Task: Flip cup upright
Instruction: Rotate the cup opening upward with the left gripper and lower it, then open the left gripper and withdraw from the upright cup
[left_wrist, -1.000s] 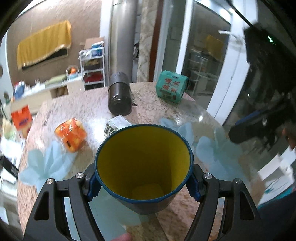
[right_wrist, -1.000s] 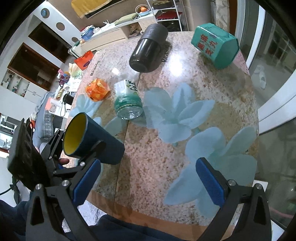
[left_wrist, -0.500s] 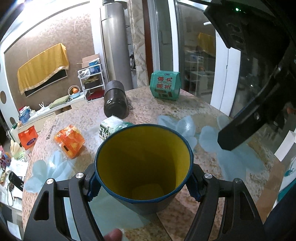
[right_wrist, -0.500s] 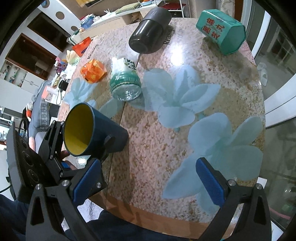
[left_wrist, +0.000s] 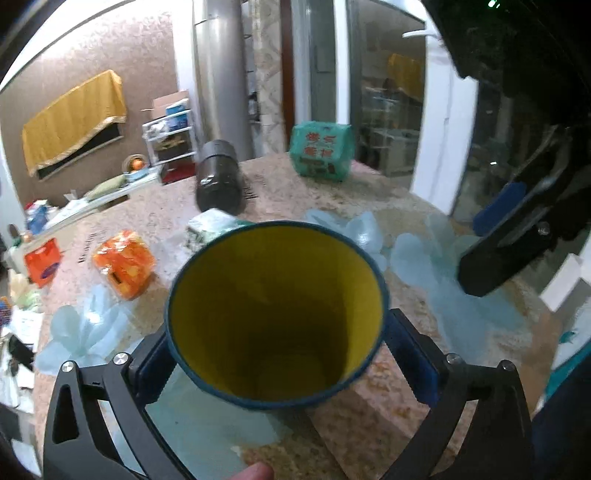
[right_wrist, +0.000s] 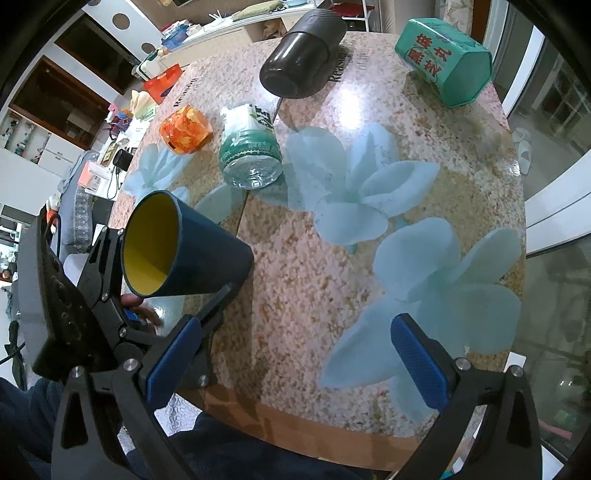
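While the left tongs (left_wrist: 275, 363) sit clamped on the cup (left_wrist: 275, 314), blue pads on opp. sides near the rim, the cup hangs tilted over the near-left edge of the desk (right_wrist: 369, 258): in the right wrist view its long axis runs approx. level, yellow mouth back toward the holder, base out over the desk, so the coming move prob. needs the base swung down. Cup interior looks empty, nothing inside. Right tongs (right_wrist: 295, 354) are spread wide apart w/ nothing between, well right of the cup, so left is the nearer one.
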